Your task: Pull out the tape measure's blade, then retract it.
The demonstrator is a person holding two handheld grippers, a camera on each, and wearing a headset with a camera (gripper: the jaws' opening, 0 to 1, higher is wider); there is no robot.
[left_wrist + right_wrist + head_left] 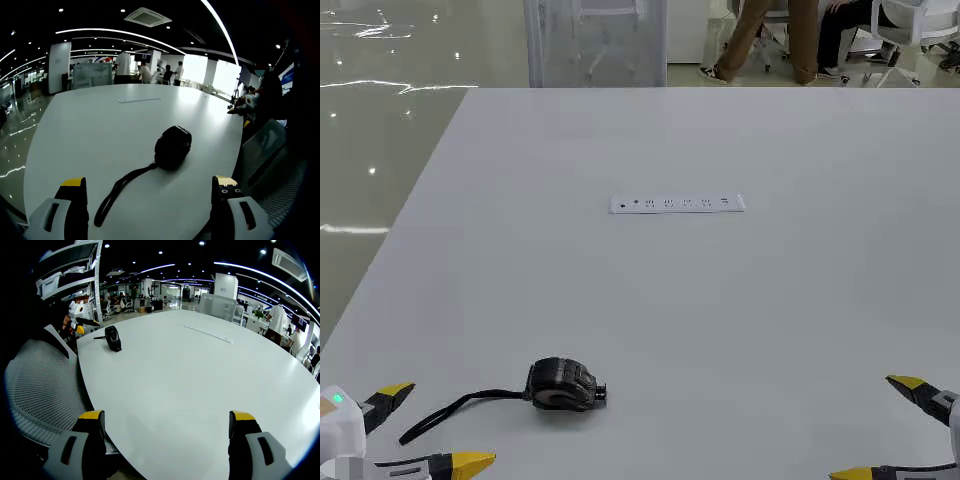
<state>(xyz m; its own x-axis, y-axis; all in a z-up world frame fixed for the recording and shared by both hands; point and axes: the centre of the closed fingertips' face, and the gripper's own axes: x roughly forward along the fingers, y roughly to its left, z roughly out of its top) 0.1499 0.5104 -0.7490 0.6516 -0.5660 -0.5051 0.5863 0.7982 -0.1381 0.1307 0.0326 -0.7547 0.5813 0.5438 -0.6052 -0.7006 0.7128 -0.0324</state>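
Observation:
A black tape measure [563, 385] lies on the white table [720, 300] near its front edge, with a black wrist strap [450, 412] trailing to the left. No blade is out. My left gripper [430, 425] is open at the lower left, its yellow-tipped jaws spread on either side of the strap's end. In the left gripper view the tape measure [173, 147] lies ahead of the left gripper [150, 182], a short way beyond the tips. My right gripper [890, 430] stands open at the lower right, far from the tape measure [113, 337], with nothing between the jaws of the right gripper [167, 416].
A white power strip [677, 204] lies at the table's middle. A mesh chair [40, 390] stands by the table's near edge. People sit and stand beyond the far edge [800, 40]. A clear partition [595, 40] stands at the back.

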